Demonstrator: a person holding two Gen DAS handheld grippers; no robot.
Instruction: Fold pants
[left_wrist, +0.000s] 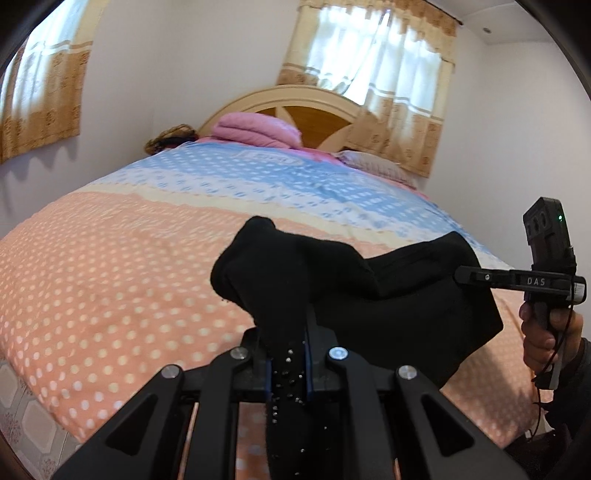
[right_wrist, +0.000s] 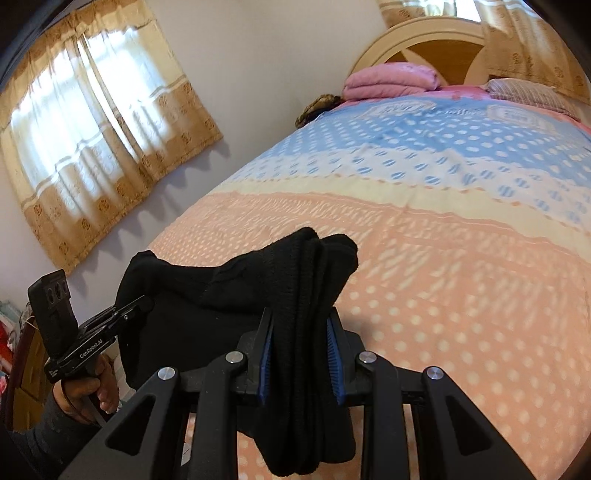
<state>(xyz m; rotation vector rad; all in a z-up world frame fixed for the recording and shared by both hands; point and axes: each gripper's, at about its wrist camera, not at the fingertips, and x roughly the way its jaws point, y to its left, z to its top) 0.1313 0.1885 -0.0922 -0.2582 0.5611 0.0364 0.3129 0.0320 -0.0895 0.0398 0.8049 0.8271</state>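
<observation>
The black pants (left_wrist: 369, 280) hang in the air between my two grippers, above the near edge of the bed. My left gripper (left_wrist: 288, 354) is shut on one bunched end of the pants, cloth standing up past its fingers. It also shows in the right wrist view (right_wrist: 142, 302) at the left, held by a hand. My right gripper (right_wrist: 301, 339) is shut on a thick bunched fold of the pants (right_wrist: 310, 280). It also shows in the left wrist view (left_wrist: 461, 275) at the right, clamped on the cloth's edge.
The bed (left_wrist: 110, 258) has a dotted cover, orange near and blue far. A folded pink blanket (left_wrist: 255, 129) and a pillow (left_wrist: 373, 166) lie by the wooden headboard (left_wrist: 306, 110). Curtained windows (right_wrist: 92, 140) are on the walls. Tiled floor (left_wrist: 33, 417) lies left of the bed.
</observation>
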